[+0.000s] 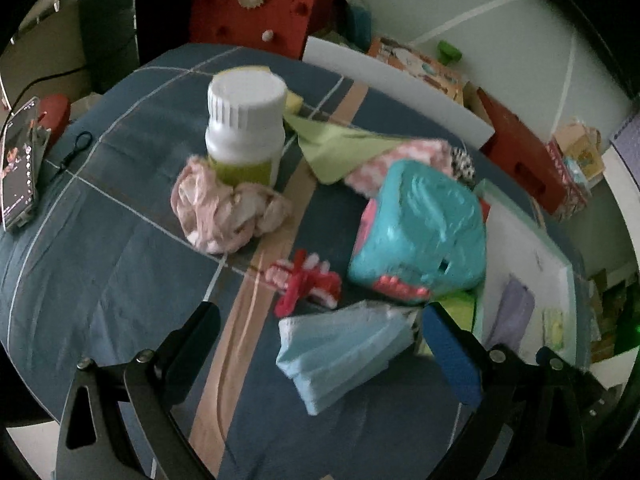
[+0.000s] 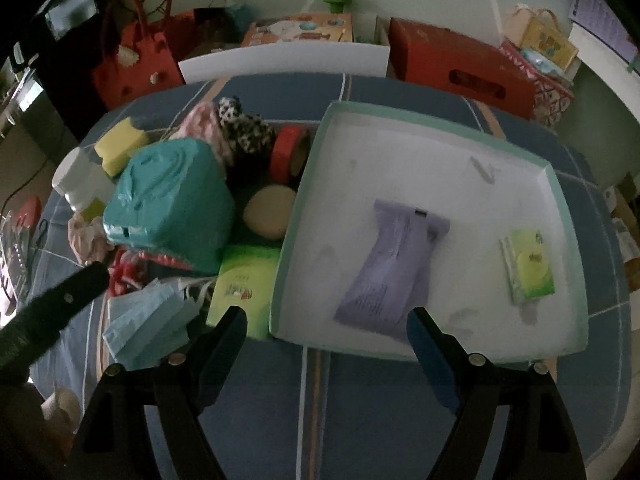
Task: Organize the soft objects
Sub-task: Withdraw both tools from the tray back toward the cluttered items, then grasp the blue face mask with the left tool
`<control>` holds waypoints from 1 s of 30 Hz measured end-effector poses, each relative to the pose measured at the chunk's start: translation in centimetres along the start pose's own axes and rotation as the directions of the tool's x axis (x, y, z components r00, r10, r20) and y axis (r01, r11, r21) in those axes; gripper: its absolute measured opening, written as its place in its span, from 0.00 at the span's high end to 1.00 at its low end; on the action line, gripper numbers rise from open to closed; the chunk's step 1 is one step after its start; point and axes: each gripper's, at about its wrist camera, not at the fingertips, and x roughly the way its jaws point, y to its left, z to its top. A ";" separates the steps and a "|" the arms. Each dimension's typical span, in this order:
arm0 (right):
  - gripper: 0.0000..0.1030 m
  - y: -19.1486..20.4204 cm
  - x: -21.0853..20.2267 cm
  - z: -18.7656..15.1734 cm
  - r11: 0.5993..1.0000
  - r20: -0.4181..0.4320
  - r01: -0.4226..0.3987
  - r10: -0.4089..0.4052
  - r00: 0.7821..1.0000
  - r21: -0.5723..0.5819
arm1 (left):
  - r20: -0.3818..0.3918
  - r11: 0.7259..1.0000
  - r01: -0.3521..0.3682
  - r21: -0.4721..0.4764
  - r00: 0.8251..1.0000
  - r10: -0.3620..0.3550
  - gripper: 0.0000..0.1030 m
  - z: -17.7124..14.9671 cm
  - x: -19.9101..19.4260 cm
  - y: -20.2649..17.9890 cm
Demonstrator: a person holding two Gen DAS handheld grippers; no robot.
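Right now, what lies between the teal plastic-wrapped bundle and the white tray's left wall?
In the right wrist view, a round beige sponge sits between the teal bundle and the tray.

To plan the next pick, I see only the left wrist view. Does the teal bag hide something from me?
Observer: Yes. A beige round pad lies between the teal bag and the white tray.
Operator: Is there anything more behind?
Observer: A red tape roll sits further back, beside the tray's left rim.
Operator: And the right claw?
Observer: The right claw is open and empty, above the tray's near edge.
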 end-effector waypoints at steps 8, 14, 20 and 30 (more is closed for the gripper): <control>0.18 -1.1 0.5 -1.6 0.999 -0.043 0.038 -0.037 0.998 0.027 | -0.109 0.998 0.002 0.056 0.994 0.004 0.03 -2.3 1.9 -0.5; 0.18 -1.3 0.5 -1.4 0.999 -0.042 0.044 -0.042 0.998 0.029 | -0.125 0.991 -0.018 0.136 0.992 0.035 0.03 -2.8 2.5 -1.8; 0.18 -1.5 0.9 -0.9 0.998 -0.049 0.049 -0.047 0.998 0.031 | -0.118 0.967 -0.100 0.235 0.984 0.130 0.03 -3.1 2.9 -2.9; 0.18 -2.7 1.2 -0.8 0.997 -0.055 0.040 -0.037 0.998 0.059 | -0.059 0.921 -0.159 0.356 0.980 0.191 0.03 -2.8 3.0 -6.0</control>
